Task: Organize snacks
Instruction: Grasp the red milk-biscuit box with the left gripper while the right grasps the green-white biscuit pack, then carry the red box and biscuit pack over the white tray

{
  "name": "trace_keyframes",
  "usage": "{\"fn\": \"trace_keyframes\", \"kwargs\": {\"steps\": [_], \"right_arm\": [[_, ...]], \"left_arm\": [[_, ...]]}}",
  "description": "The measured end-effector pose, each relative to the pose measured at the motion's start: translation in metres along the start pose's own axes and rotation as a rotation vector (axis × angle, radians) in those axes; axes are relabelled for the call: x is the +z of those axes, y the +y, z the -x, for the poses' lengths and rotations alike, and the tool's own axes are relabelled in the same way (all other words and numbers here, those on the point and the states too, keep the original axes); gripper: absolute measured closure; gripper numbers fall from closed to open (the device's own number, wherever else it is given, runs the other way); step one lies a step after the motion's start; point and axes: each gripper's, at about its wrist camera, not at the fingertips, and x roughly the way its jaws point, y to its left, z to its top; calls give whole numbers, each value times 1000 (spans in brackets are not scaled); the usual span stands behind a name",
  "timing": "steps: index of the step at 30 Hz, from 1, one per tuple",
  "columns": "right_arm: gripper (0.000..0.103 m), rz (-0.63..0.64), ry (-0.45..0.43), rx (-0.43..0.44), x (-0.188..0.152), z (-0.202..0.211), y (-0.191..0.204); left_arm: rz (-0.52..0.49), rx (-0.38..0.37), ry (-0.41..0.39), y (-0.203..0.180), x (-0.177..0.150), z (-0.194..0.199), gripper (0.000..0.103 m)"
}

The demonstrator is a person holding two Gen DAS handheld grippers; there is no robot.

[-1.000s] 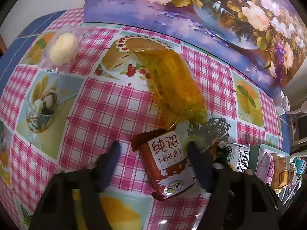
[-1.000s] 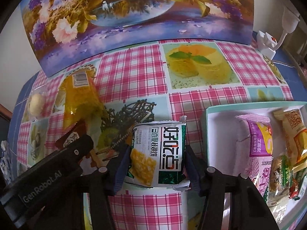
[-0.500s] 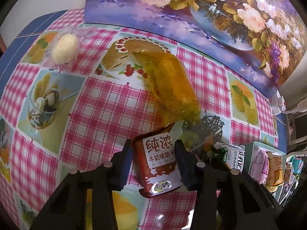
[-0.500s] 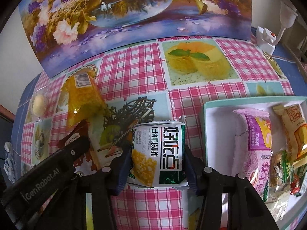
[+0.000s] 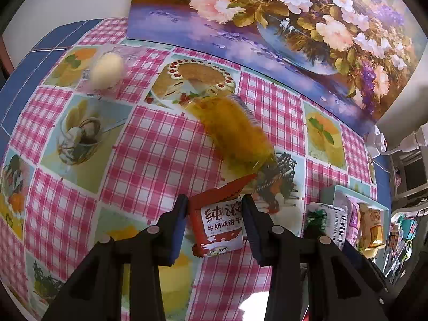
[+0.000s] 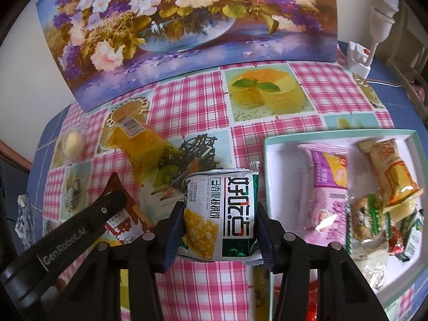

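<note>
The left gripper (image 5: 215, 223) has just closed its jaws on the red-brown biscuit packet (image 5: 218, 228) and lifted it off the checked tabletop (image 5: 160, 155). The right gripper (image 6: 220, 227) grasps the white-green snack packet (image 6: 220, 211), also raised, beside the white tray (image 6: 270, 165); both seem ready for it.

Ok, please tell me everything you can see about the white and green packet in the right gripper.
The packet is a small glossy pillow bag, white with green edges, large dark lettering and a picture of yellow pieces. The right gripper clamps its two sides, printed face up. It sits just left of the tray, which already holds other snacks.
</note>
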Motion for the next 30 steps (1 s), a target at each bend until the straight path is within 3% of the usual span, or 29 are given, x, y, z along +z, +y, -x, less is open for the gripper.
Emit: {"fn": "trace_keyframes", "kwargs": {"steps": [9, 20, 30], "right_arm": [[50, -2, -41, -1, -10, 34, -10], [50, 0, -67, 4, -22, 62, -19], [50, -55, -100, -53, -26, 90, -58]], "left_arm": [[-2, 28, -33, 5, -18, 24, 61], [-116, 31, -85, -35, -42, 51, 61], [-196, -8, -153, -75, -61, 82, 61]]}}
